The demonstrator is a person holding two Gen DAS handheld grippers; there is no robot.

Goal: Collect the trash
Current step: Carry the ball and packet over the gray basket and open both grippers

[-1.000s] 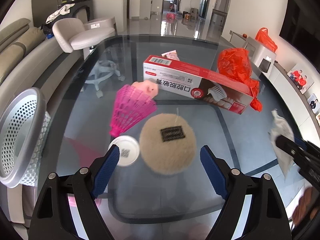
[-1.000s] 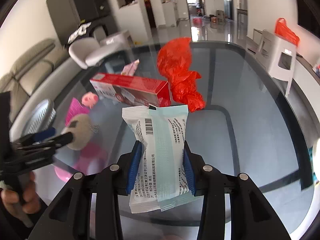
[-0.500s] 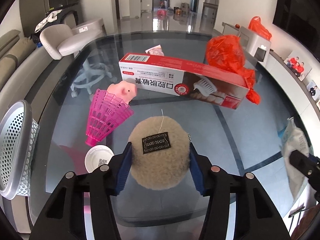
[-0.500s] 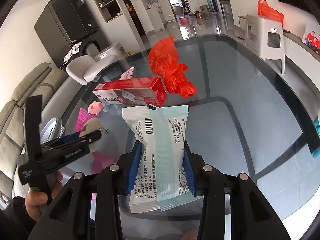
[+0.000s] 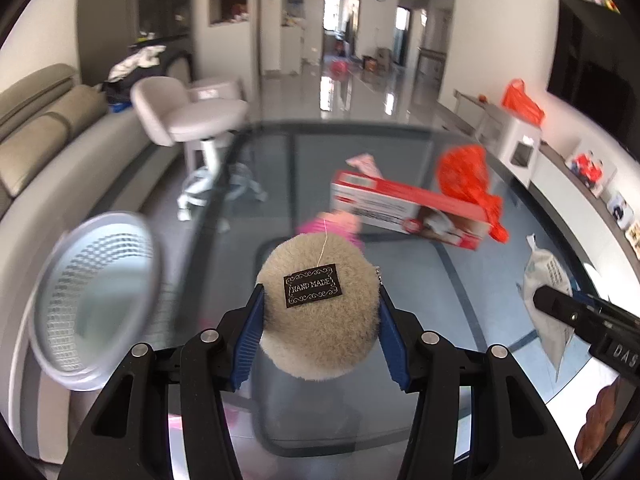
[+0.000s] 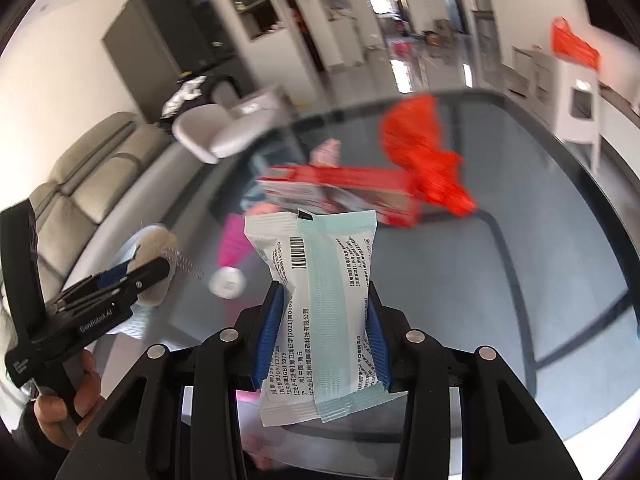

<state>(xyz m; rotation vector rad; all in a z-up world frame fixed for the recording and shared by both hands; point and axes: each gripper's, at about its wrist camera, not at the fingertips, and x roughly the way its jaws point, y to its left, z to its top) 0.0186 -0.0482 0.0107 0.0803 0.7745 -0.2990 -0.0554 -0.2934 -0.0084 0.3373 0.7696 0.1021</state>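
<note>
My left gripper (image 5: pixel 320 324) is shut on a round beige fluffy pad (image 5: pixel 320 304) with a black "HAND MADE" label, held above the glass table (image 5: pixel 360 152). My right gripper (image 6: pixel 322 328) is shut on a white and mint wrapper pack (image 6: pixel 320 304), also held above the table. A silver perforated bin (image 5: pixel 92 300) stands to the left of the table. The left gripper with the pad (image 6: pixel 154 264) shows at the left of the right wrist view. The right gripper with the pack (image 5: pixel 548 280) shows at the right of the left wrist view.
On the table lie a red toothpaste box (image 5: pixel 408 208), a red plastic bag (image 5: pixel 468 176), a pink shuttlecock (image 6: pixel 234 244) with a pink pig toy, a white round lid (image 6: pixel 228 284) and a small pink packet (image 5: pixel 362 162). A grey stool (image 5: pixel 192 116) and sofa (image 5: pixel 44 132) stand left.
My left gripper closed on the fluffy pad and lifted it off the table, swinging left toward the bin. My right gripper kept its hold on the pack and rose a little.
</note>
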